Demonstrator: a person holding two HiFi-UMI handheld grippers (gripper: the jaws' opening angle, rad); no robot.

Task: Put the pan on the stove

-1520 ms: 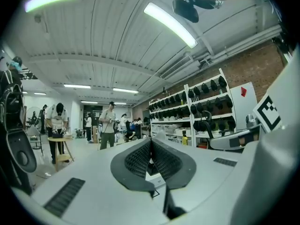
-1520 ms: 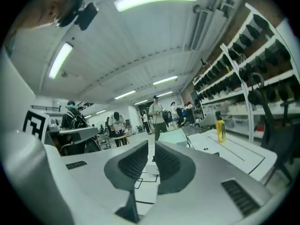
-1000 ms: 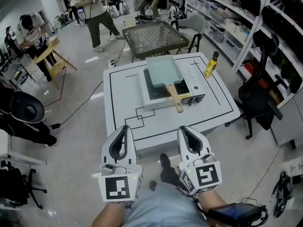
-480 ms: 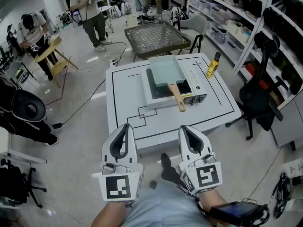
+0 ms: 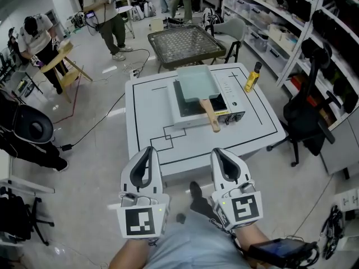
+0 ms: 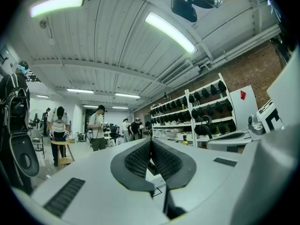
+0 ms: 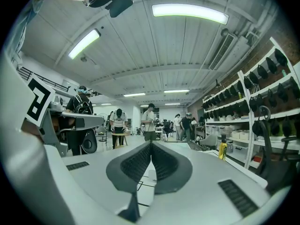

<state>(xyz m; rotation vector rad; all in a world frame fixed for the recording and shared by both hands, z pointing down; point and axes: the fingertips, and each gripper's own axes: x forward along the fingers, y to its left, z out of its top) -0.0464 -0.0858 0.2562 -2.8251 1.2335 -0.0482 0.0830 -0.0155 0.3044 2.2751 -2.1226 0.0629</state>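
The pan (image 5: 196, 83) is set on the stove (image 5: 227, 93), so task is judged done. L tongs (image 5: 147, 152) & R tongs (image 5: 220, 153) are held shut, empty, back from tabletop (image 5: 147, 116), w/ nothing left to grasp.

Bare table (image 5: 147, 122) left of stove (image 5: 185, 115); bottle (image 5: 251, 76) at right

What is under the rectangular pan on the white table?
The pan sits on a portable stove, its wooden handle pointing toward the stove's front edge. The burner beneath it is covered, so it cannot be seen.
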